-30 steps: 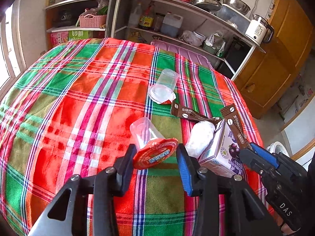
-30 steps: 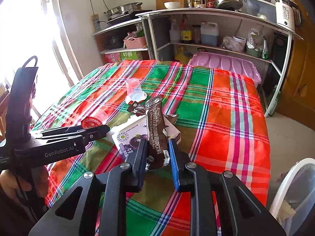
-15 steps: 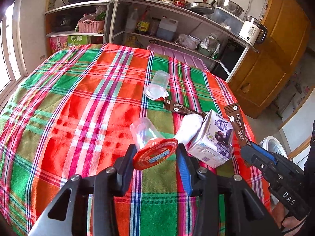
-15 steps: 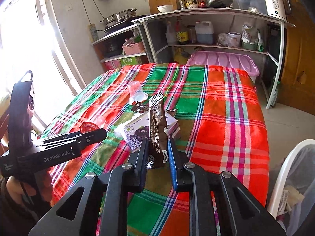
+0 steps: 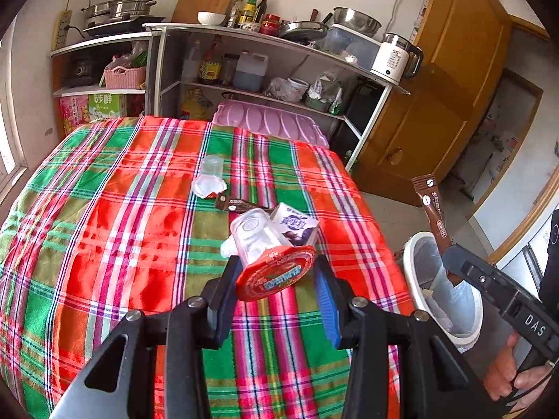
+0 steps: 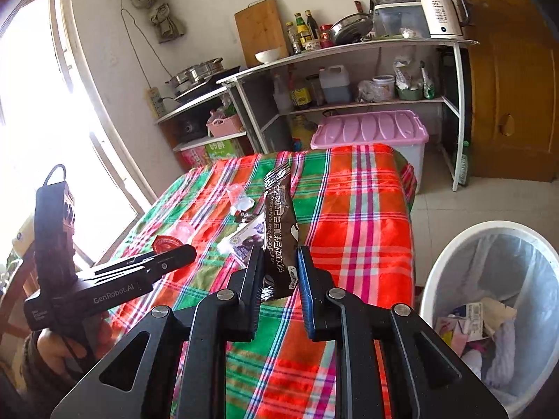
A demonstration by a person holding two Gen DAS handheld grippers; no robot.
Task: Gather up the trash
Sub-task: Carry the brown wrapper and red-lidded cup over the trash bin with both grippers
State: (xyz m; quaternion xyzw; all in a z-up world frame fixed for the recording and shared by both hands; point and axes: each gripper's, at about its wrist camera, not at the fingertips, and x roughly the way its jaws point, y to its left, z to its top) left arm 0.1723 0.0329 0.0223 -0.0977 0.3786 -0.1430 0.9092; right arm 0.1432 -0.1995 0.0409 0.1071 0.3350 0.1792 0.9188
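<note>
Both grippers have lifted their loads clear of the table (image 5: 115,209).
I hold the clear cup (image 5: 260,241), light and crushable, in the left gripper (image 5: 276,288) by its red lid, base pointing away; the right gripper (image 6: 279,272) clamps the limp coffee sachet (image 6: 279,230) upright near the bin (image 6: 454,248).

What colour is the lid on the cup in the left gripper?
Red, with a small blue-and-white label; the cup itself is clear. The left wrist view shows the lid best.
</note>
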